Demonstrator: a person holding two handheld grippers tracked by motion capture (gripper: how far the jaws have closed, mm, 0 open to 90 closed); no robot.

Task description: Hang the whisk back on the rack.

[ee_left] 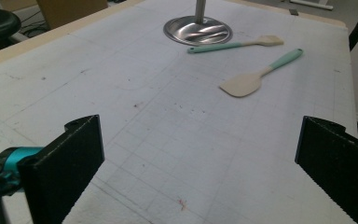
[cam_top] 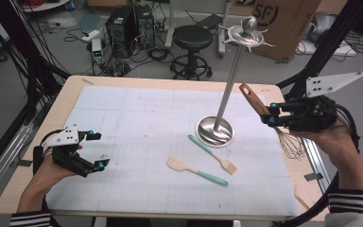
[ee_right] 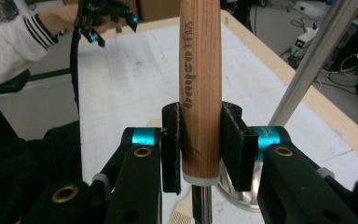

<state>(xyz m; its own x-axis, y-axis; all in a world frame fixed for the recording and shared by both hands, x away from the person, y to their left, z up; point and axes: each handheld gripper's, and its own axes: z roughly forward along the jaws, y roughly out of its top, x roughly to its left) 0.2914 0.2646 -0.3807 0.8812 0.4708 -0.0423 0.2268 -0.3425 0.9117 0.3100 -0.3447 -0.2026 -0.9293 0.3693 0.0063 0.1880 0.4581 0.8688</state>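
Right tool (cam_top: pixel 270 115) clamped on the wooden handle of a whisk (cam_top: pixel 257 105), held in the air above the right edge of the worktop (cam_top: pixel 38 156). The handle points up and to the far left, toward the pole of the utensil stand (cam_top: pixel 230 78); the wire loops hang below the tool, near the person's right hand. In the right gripper view the two black pads press on either side of the handle just above its pale collar. Left tool (cam_top: pixel 97 150) rests low at the near left of the worktop, jaws wide apart with nothing between them, as the left gripper view shows.

Step in hand, as judged: the whisk is lifted and on its way to the stand, whose hooked crown (cam_top: pixel 244 35) rises above a round steel base (cam_top: pixel 214 130). The next move seems to call for raising the handle's end to the height of a hook and lining up its hanging slot, visible in the high view at the handle tip, before release. A spatula (cam_top: pixel 196 170) and a pastry brush (cam_top: pixel 212 154), both with teal handles, lie on the worktop near the base, not yet picked up.

Writing: dark lettering runs along the whisk handle (ee_right: pixel 199 79), its words not surely legible. A cardboard box (cam_top: pixel 283 23) on the far floor bears the letters "SF".
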